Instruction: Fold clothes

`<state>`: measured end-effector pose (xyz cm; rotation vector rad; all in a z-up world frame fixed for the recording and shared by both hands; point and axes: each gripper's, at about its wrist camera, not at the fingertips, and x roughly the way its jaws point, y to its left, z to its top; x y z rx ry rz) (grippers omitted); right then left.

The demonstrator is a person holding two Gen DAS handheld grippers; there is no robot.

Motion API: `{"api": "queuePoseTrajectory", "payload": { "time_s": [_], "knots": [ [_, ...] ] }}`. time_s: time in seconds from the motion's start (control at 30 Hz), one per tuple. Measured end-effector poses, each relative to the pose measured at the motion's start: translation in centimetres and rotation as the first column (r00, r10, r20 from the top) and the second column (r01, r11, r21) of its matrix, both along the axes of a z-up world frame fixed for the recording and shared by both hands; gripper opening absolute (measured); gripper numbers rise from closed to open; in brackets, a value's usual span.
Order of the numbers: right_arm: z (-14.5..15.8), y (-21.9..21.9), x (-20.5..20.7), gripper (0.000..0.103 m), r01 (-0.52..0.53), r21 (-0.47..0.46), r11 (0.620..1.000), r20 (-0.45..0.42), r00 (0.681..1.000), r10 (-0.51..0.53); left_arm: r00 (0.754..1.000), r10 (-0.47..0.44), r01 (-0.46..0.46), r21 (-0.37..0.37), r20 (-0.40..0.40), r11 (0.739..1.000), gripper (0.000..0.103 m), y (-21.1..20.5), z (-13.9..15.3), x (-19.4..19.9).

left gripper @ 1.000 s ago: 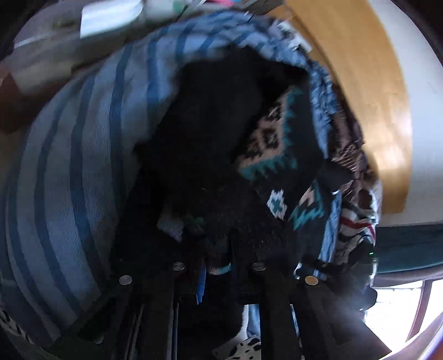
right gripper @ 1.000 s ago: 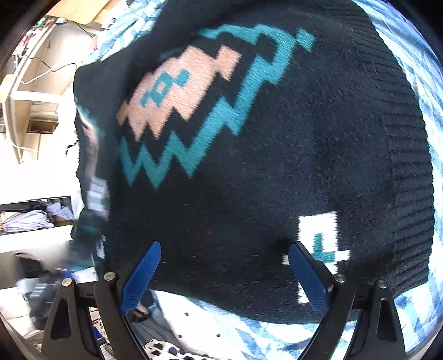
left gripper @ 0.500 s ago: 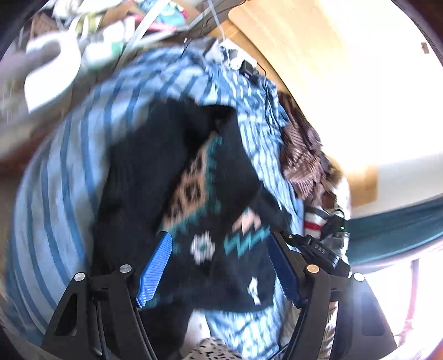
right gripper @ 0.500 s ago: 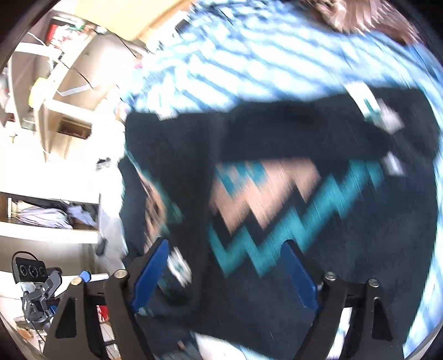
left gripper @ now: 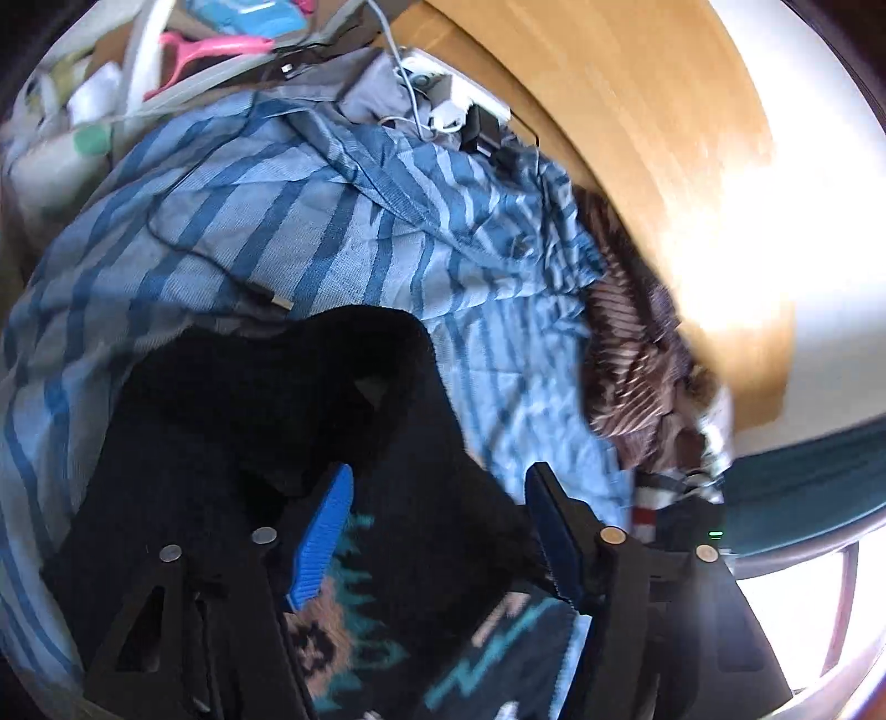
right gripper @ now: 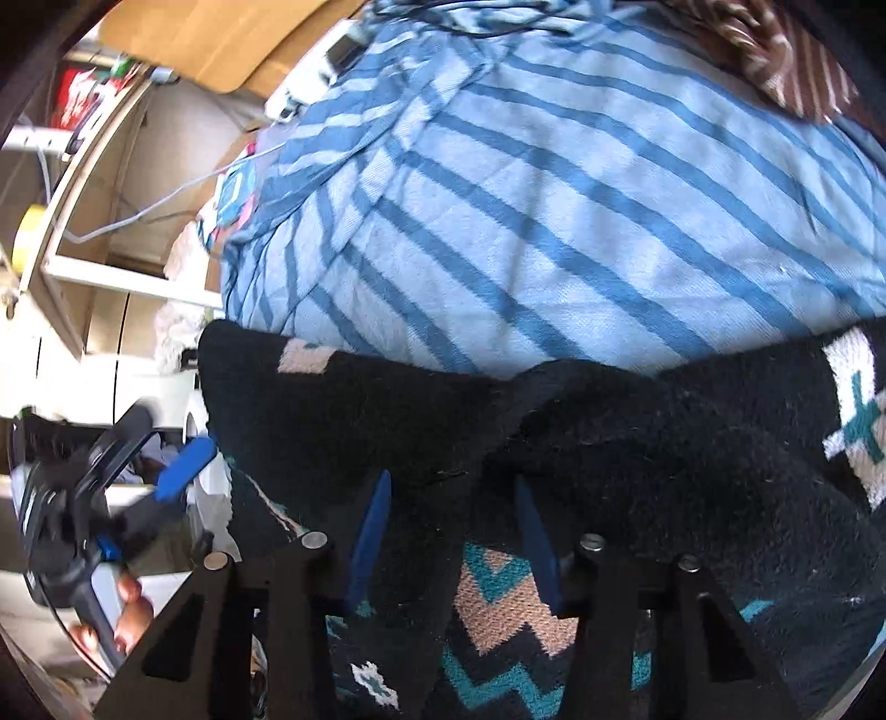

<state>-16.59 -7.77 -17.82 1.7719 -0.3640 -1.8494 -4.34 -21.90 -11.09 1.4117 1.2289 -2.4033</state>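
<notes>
Black knit sweater [right gripper: 637, 443], teal-tan zigzags, bunched | left gripper [left gripper: 443, 531] agape, empty | right gripper [right gripper: 451, 531] half-closed around fabric

We see a blue striped bedspread [left gripper: 310, 221] covering the surface, with a thin black cable [left gripper: 221, 260] trailing across it to a plug end. Beyond lies a wooden board [left gripper: 637, 144], and beside it a white power strip [left gripper: 443, 105] with chargers. A pink hanger [left gripper: 210, 47] sits among clutter (too blurred to sort out). From the right wrist, we make out pale shelving [right gripper: 83, 266].
</notes>
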Motion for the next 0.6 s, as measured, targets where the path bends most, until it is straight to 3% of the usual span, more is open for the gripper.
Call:
{"api": "queuePoseTrajectory", "payload": {
  "time_s": [0.1, 0.27, 0.4, 0.6],
  "knots": [
    [-0.7, -1.0, 0.4, 0.046, -0.007, -0.016, 1.0, 0.007, 1.0, 0.007, 0.998, -0.039, 0.044, -0.091, 0.057, 0.995, 0.059, 0.9, -1.1, -1.1],
    [-0.9, -2.2, 1.1, 0.046, -0.023, 0.022, 0.999, -0.06, 0.998, 0.025, 0.989, -0.066, 0.091, -0.191, 0.132, 0.977, 0.054, 1.3, -2.2, -1.5],
    [-0.8, -2.3, 1.5, 0.046, -0.028, 0.021, 0.999, -0.086, 0.996, 0.03, 0.992, -0.047, 0.069, -0.186, 0.119, 0.98, 0.054, 0.5, -2.7, -0.6],
    [-1.2, -1.6, 1.6, 0.045, -0.009, -0.001, 1.0, -0.078, 0.997, 0.008, 0.989, -0.085, 0.108, -0.191, 0.122, 0.976, 0.054, 0.1, -3.7, -0.8]
  ]
}}
